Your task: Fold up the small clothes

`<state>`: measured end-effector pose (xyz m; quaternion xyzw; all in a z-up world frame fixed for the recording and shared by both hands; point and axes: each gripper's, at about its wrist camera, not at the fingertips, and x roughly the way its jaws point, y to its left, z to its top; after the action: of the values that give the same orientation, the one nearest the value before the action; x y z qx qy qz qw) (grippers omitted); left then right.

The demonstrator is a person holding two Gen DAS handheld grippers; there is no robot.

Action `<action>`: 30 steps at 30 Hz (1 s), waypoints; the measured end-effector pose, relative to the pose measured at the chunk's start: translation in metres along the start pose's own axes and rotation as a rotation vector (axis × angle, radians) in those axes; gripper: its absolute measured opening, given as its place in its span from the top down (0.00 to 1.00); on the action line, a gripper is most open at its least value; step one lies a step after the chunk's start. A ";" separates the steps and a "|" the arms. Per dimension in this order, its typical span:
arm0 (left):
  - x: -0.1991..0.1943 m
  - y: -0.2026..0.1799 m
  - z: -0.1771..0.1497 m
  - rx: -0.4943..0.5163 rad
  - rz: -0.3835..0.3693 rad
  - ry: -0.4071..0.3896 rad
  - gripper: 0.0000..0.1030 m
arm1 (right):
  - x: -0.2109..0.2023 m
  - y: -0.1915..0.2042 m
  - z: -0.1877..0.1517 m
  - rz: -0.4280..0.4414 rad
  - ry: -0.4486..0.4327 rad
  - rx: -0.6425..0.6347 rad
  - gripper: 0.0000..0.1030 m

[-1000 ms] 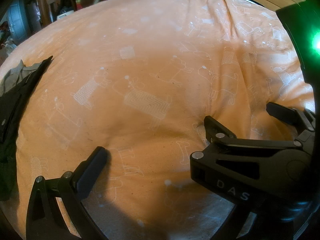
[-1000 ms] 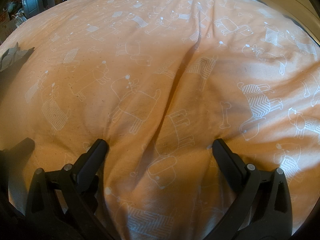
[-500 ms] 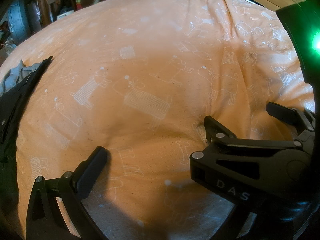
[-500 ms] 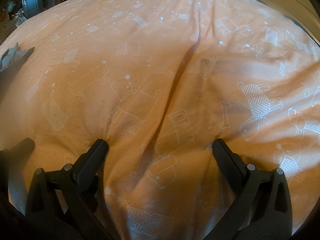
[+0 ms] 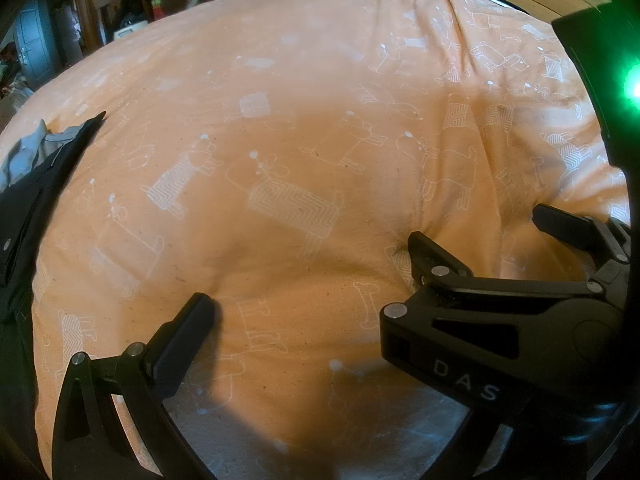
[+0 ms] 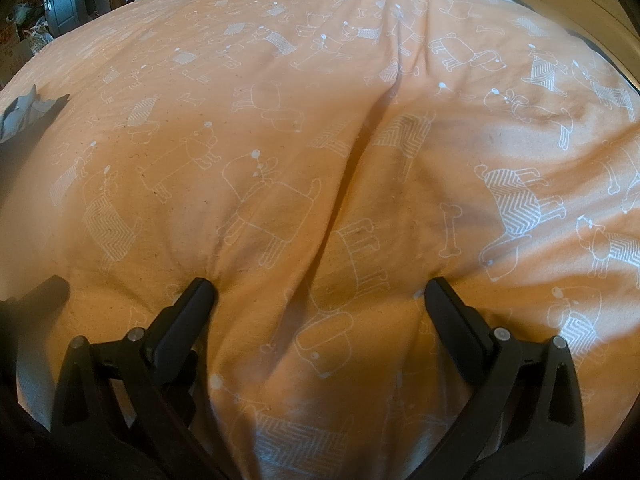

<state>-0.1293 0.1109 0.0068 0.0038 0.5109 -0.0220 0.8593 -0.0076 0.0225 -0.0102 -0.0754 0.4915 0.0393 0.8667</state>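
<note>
Left wrist view: an orange bedcover printed with white outline dogs and bones is seen filling most of the frame. The left gripper is held low over it with its jaws spread; only its left finger is clearly seen, the tip touching or just above the cloth. The right-hand finger is hidden behind the right gripper, which is seen from the side at near right, its jaws spread and its fingertips pressed into the bedcover, where a dimple and radiating creases are noted. A green light is recorded on the dark housing at the right edge. A dark garment with a grey piece of clothing beside it is found at the far left edge, well apart from both grippers.

Right wrist view: the right gripper is shown with both fingers wide apart, tips resting on the bedcover; nothing is held between them. A long crease is seen running from between the tips toward the far side. The grey piece of clothing is seen at the far left edge. Cluttered furniture is noted beyond the far left of the bed.
</note>
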 end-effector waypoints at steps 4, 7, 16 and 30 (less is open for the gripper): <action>0.000 0.000 0.000 0.000 0.000 0.000 0.00 | 0.000 0.000 0.000 -0.001 0.000 0.000 0.00; 0.001 0.000 0.000 0.006 -0.001 0.001 0.00 | 0.000 0.001 0.000 -0.006 -0.001 -0.001 0.00; 0.001 0.002 0.000 0.007 -0.015 0.008 0.00 | 0.005 -0.005 0.005 -0.008 0.008 -0.004 0.00; 0.001 0.003 0.000 0.000 -0.024 0.020 0.00 | 0.006 -0.006 0.005 -0.007 0.012 -0.005 0.00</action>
<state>-0.1284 0.1137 0.0055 -0.0023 0.5196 -0.0324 0.8538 0.0002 0.0174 -0.0119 -0.0793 0.4964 0.0370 0.8637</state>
